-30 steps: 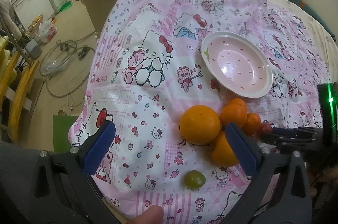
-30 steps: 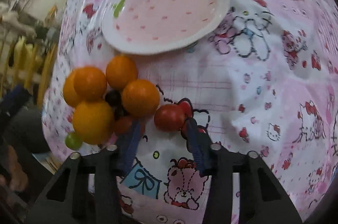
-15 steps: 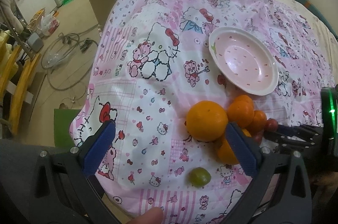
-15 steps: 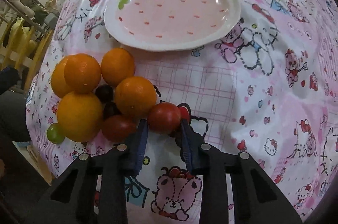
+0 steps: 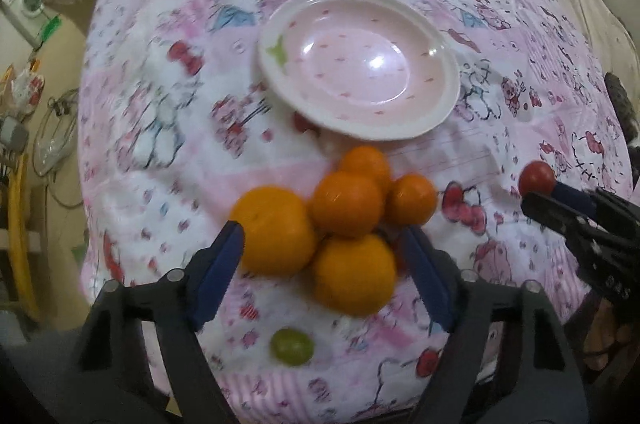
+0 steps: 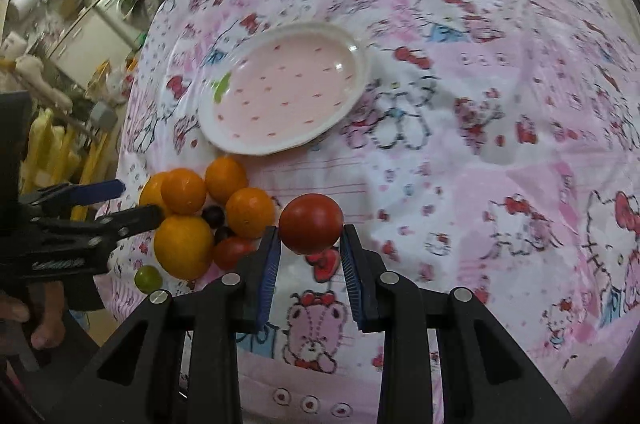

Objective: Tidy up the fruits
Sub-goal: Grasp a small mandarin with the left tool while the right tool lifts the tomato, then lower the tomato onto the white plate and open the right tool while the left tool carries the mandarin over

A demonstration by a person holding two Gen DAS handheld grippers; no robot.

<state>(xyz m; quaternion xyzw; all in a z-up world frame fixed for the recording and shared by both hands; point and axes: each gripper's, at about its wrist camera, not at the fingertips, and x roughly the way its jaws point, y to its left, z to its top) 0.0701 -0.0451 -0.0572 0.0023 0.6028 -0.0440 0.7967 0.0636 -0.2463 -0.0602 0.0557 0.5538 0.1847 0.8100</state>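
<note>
My right gripper (image 6: pixel 308 240) is shut on a red tomato (image 6: pixel 311 224), held just above the cloth to the right of the fruit pile. Seen from the left wrist, that tomato (image 5: pixel 537 177) sticks out of the right gripper (image 5: pixel 556 198) at the far right. My left gripper (image 5: pixel 324 252) points down over the pile, its jaws closing. A large orange (image 5: pixel 276 228) and a second orange (image 5: pixel 352 276) lie between its pads, with no clear press on either. Two more oranges (image 5: pixel 348 202) lie behind them. The pink plate (image 5: pixel 400 134) beyond holds nothing.
A green grape (image 5: pixel 291 346) lies near the cloth's front edge. A second tomato (image 6: pixel 232 252) and dark grapes (image 6: pixel 213 215) sit in the pile. The Hello Kitty cloth (image 6: pixel 500 144) drops off at left to a floor with cables. A hand (image 6: pixel 44 320) holds the left gripper.
My right gripper closed on the red tomato and lifted it clear of the pile. My left gripper moved in over the oranges and its jaws narrowed around them.
</note>
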